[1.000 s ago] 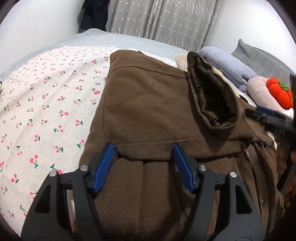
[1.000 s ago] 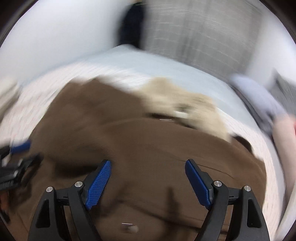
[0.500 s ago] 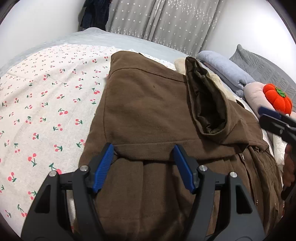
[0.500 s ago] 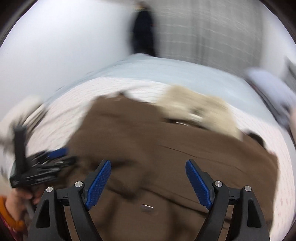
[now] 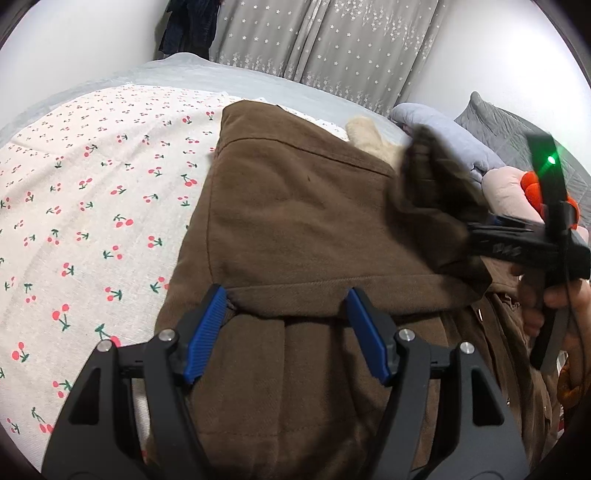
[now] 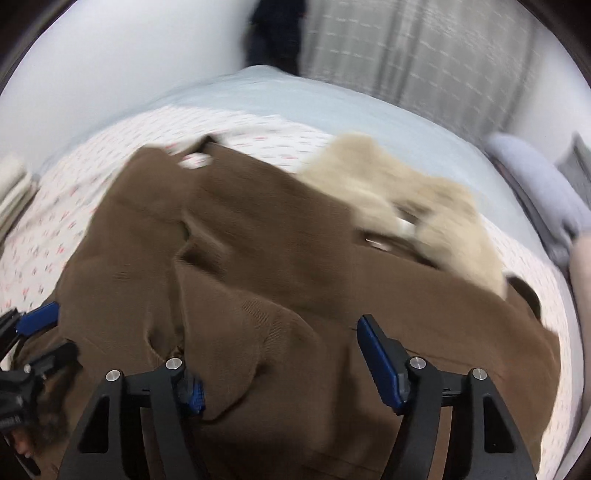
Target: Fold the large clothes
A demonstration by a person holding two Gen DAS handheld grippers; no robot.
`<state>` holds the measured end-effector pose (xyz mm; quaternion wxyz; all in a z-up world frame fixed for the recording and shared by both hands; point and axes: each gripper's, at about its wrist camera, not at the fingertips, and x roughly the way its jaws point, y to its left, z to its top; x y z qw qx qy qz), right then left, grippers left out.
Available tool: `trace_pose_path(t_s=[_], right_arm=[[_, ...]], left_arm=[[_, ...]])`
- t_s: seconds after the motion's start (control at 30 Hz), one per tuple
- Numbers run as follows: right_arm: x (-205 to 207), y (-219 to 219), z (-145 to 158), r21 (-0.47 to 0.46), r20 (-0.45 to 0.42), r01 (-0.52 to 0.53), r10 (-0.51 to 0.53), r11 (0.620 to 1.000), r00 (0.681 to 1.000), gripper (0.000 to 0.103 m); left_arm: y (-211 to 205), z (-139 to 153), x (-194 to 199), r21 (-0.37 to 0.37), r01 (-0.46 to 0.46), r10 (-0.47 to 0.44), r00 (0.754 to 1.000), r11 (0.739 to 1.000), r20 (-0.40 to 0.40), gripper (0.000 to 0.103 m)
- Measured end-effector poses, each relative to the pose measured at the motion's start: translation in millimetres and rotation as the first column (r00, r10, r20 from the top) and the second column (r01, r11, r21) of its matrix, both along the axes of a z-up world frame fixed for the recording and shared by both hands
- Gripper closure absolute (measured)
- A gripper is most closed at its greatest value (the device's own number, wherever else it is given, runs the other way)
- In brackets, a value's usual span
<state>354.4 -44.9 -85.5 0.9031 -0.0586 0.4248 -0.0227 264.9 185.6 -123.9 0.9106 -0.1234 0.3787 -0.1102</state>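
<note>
Across both views, a bed (image 5: 258, 85) under a pale grey cover, with a white sheet printed in red cherries (image 5: 92, 184) spread over its near part. Behind it, a grey curtain with small white stars (image 5: 332, 44) and a dark garment (image 5: 188, 29) hanging in the corner. On the cherry sheet, laid flat and taking up the middle of the bed, a large brown coat (image 5: 295, 221), one side already folded over so that a straight hem runs across it. At the collar end, cream fleece (image 6: 424, 206) showing, blurred in the right wrist view. Toward the head of the bed, a blue-grey pillow (image 5: 450, 140), a pink cushion (image 5: 506, 188) and an orange plush (image 5: 532, 188) partly hidden behind a black handle. Low over the near part of the coat, the left gripper (image 5: 284, 295), jaws apart, the folded hem lying between the blue pads with nothing pinched. At the right edge of the left wrist view, a hand (image 5: 554, 306) around the right gripper (image 6: 280, 358), its tip right at the coat's sleeve (image 5: 432, 192), which stands up dark and blurred. Jaws there just now closing, a bunched fold of brown cloth between them, draped over one pad; the other pad's blue face bare, so not clamped. On the handle, a small green light (image 5: 551, 160).
</note>
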Motion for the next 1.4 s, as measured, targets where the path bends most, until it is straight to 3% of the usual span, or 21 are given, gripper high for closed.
trace_pose_path(t_s=[0.13,0.17,0.23,0.3,0.33,0.4,0.5,0.63,0.67,0.7,0.73,0.77,0.87,0.97,1.07,1.13,1.2,1.3,1.33,1.4], right_arm=[[-25.0,-59.9,16.8,0.051,0.036,0.129,-0.131,0.99,0.991,0.033],[-31.8,-75.7,20.7,0.095,0.042,0.147,-0.152,0.985,0.988,0.033],[-45.2,-111.8,26.3,0.275,0.032,0.133,-0.147,0.952,0.989,0.032],[-51.4,-144.7,23.9,0.451,0.0,0.122,-0.137,0.884,0.991,0.03],[-53.3,-155.0,21.9,0.53,-0.044,-0.019,0.05,0.848,0.998,0.03],[-52.9,-168.1,15.2,0.629,-0.063,-0.011,0.066,0.777,0.996,0.029],[-48.6,-177.0,8.6,0.737,-0.064,-0.01,0.083,0.676,0.995,0.029],[-42.6,-197.1,2.6,0.824,-0.059,0.013,0.062,0.566,0.996,0.029],[-42.6,-200.9,2.0,0.841,-0.054,0.015,0.056,0.541,0.997,0.029],[-42.2,-208.3,0.5,0.857,-0.051,0.017,0.052,0.515,0.997,0.029],[-40.2,-209.9,-0.6,0.86,-0.054,0.021,0.05,0.51,0.997,0.029],[-38.3,-211.3,-2.1,0.858,-0.061,0.027,0.049,0.513,0.997,0.029],[-26.0,-197.6,-8.7,0.799,-0.123,0.05,0.081,0.599,0.989,0.029],[-11.1,-177.9,-14.8,0.725,-0.16,0.037,0.117,0.688,0.98,0.036],[7.0,-154.5,-16.0,0.658,-0.172,0.025,0.118,0.753,0.978,0.049],[15.3,-139.1,-14.7,0.587,-0.164,0.01,0.107,0.809,0.981,0.072],[16.1,-125.3,-7.4,0.5,-0.127,-0.044,0.124,0.865,0.984,0.088],[-12.2,-124.9,18.0,0.413,0.031,-0.132,0.131,0.901,0.991,0.092],[-17.5,-128.3,19.3,0.407,0.047,-0.135,0.127,0.903,0.991,0.092],[-14.6,-131.5,-0.2,0.364,-0.039,-0.105,0.127,0.926,0.991,0.092]], left_arm=[[5.2,0.9,-0.2,-0.03,0.004,-0.004,1.0,1.0,-0.005,0.034],[6.6,2.5,-0.7,-0.038,0.006,-0.006,1.0,0.999,-0.008,0.034],[8.4,8.2,-1.5,-0.041,0.011,-0.012,0.999,0.999,-0.033,0.034],[8.8,15.6,-0.6,-0.032,0.024,-0.025,0.998,0.999,-0.052,0.034],[9.1,20.0,1.7,-0.023,0.024,-0.026,0.998,0.999,-0.064,0.034],[11.4,28.9,8.3,-0.014,0.023,-0.024,0.997,1.0,-0.075,0.034],[15.8,40.7,23.6,-0.008,0.033,-0.034,0.997,0.999,-0.076,0.034],[18.2,48.4,54.6,0.063,0.042,-0.038,0.997,0.997,-0.07,0.034],[19.4,48.3,62.6,0.071,0.036,-0.031,0.997,0.997,-0.073,0.037],[20.6,47.7,70.9,0.075,0.032,-0.027,0.997,0.997,-0.073,0.047],[20.9,47.4,79.5,0.073,0.035,-0.03,0.997,0.997,-0.072,0.052],[20.6,46.7,89.2,0.069,0.034,-0.028,0.997,0.997,-0.075,0.059],[16.2,44.6,110.6,0.019,0.041,-0.04,0.996,0.999,-0.076,0.072],[7.0,42.6,127.6,-0.036,0.051,-0.054,0.996,0.998,-0.067,0.075],[-2.8,37.3,139.6,-0.043,0.049,-0.051,0.998,0.998,-0.047,0.076],[-6.4,30.8,146.5,-0.046,0.039,-0.041,0.998,0.998,-0.039,0.076],[-6.4,20.1,153.3,-0.046,0.013,-0.015,0.999,0.999,-0.046,0.076],[-7.7,2.9,154.2,-0.041,0.006,-0.008,0.999,0.999,-0.05,0.082],[-8.9,-1.2,153.8,-0.047,0.025,-0.027,0.999,0.999,-0.046,0.083],[-14.5,-2.5,155.0,-0.031,0.039,-0.041,0.998,0.999,-0.052,0.084]])
